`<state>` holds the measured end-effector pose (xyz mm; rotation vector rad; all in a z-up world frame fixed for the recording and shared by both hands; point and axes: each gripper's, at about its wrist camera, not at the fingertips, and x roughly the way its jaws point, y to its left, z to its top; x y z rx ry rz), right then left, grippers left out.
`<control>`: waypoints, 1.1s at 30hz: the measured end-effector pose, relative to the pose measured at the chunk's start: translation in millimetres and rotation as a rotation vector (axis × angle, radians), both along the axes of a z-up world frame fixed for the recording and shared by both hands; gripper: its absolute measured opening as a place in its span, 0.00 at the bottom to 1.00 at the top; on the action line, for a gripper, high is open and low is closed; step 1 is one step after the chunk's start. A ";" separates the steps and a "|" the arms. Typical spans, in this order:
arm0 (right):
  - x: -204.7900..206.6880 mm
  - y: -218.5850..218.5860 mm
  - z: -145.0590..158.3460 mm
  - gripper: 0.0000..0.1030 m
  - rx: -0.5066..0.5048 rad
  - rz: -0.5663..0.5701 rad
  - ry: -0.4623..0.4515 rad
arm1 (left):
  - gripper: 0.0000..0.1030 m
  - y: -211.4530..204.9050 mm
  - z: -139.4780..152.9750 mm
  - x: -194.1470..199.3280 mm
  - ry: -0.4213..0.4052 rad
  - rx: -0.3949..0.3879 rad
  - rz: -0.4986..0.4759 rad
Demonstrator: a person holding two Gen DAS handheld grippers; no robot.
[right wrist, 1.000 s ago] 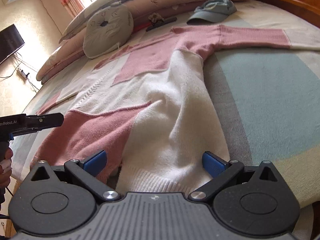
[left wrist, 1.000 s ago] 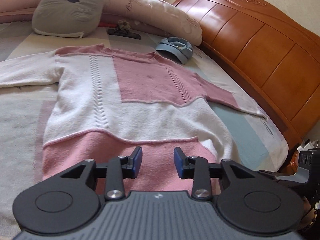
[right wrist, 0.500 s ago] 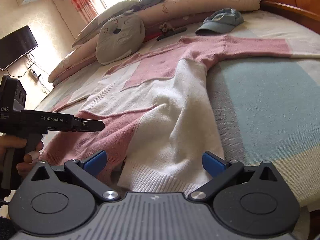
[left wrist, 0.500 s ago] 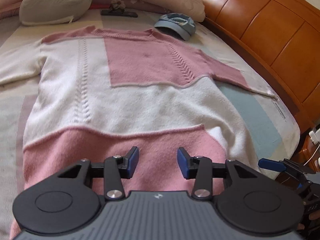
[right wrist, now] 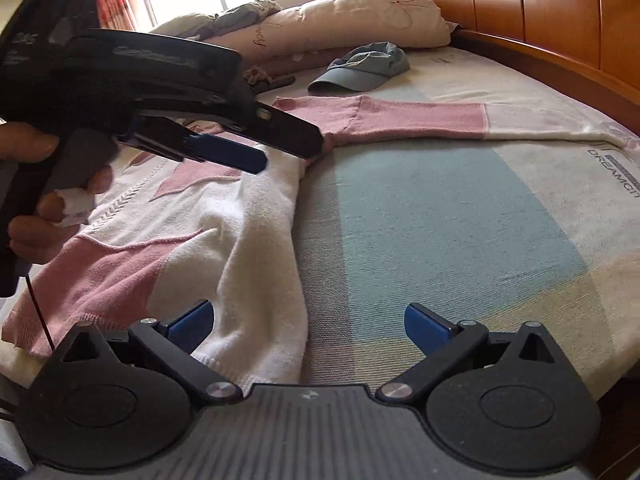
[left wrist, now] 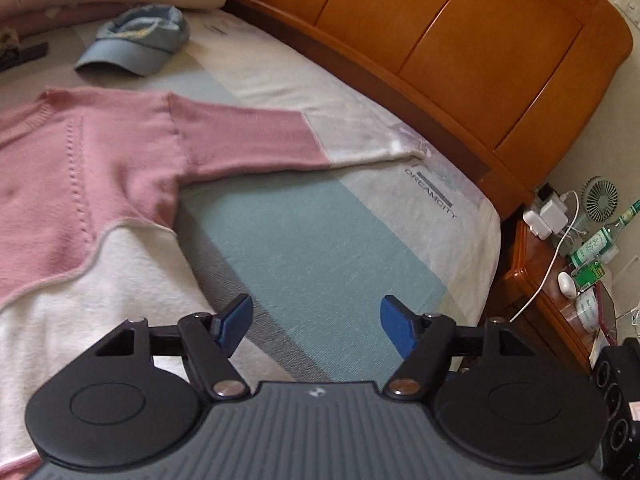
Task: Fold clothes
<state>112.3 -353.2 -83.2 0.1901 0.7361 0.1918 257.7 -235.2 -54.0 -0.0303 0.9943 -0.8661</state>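
Note:
A pink and white knitted sweater (left wrist: 92, 184) lies flat on the bed, front up, its right sleeve (left wrist: 256, 140) stretched toward the headboard. My left gripper (left wrist: 316, 322) is open and empty, hovering over the blue sheet just right of the sweater's side edge. The right wrist view shows the sweater (right wrist: 224, 240) running away from me, with its white hem corner (right wrist: 256, 344) lying between the pads of my open right gripper (right wrist: 310, 326). The left gripper (right wrist: 276, 148) appears there too, held in a hand (right wrist: 44, 216) above the sweater's middle.
A blue cap (left wrist: 136, 44) and pillows (right wrist: 340, 20) lie past the sweater's collar. A wooden headboard (left wrist: 460, 52) runs along the right side. Beyond the mattress corner stands a nightstand (left wrist: 560, 280) with a small fan, bottles and chargers. Bare striped sheet (right wrist: 440, 208) spreads right of the sweater.
My left gripper swung from over the pink hem to the right, toward the sleeve side, and its jaws spread wider. The right gripper stayed open at the hem corner.

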 end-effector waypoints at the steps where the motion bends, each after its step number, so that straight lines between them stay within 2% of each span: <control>1: -1.1 -2.5 -0.2 1.00 -0.005 -0.005 -0.001 | 0.68 -2.8 -6.7 3.1 0.023 0.013 0.006; 2: -1.4 -5.3 -0.4 1.00 -0.008 -0.011 0.000 | 0.68 -5.4 -13.2 6.2 0.046 0.027 0.012; 7: -2.5 -20.9 -0.1 1.00 0.007 -0.039 -0.003 | 0.69 27.8 -16.4 4.2 0.000 0.066 0.058; 11: 5.6 -27.9 -2.4 1.00 0.056 -0.034 -0.003 | 0.69 58.1 -25.0 9.5 0.022 0.036 0.074; 14: 15.2 -30.6 -3.5 1.00 0.123 -0.012 -0.001 | 0.69 68.5 -29.3 12.2 0.032 -0.018 0.072; 20: 44.1 -48.2 -7.9 1.00 0.365 0.059 0.007 | 0.69 82.3 -33.7 13.2 0.035 -0.067 0.054; 24: 82.5 -61.7 -17.1 1.00 0.551 0.094 0.081 | 0.69 92.3 -37.7 16.2 0.064 -0.119 0.063; 28: 130.1 -63.0 -21.8 1.00 0.679 0.164 0.127 | 0.69 94.9 -39.5 17.1 0.068 -0.138 0.064; 33: 197.6 -47.8 -36.2 1.00 0.827 0.210 0.258 | 0.69 99.7 -39.1 16.7 0.072 -0.157 0.073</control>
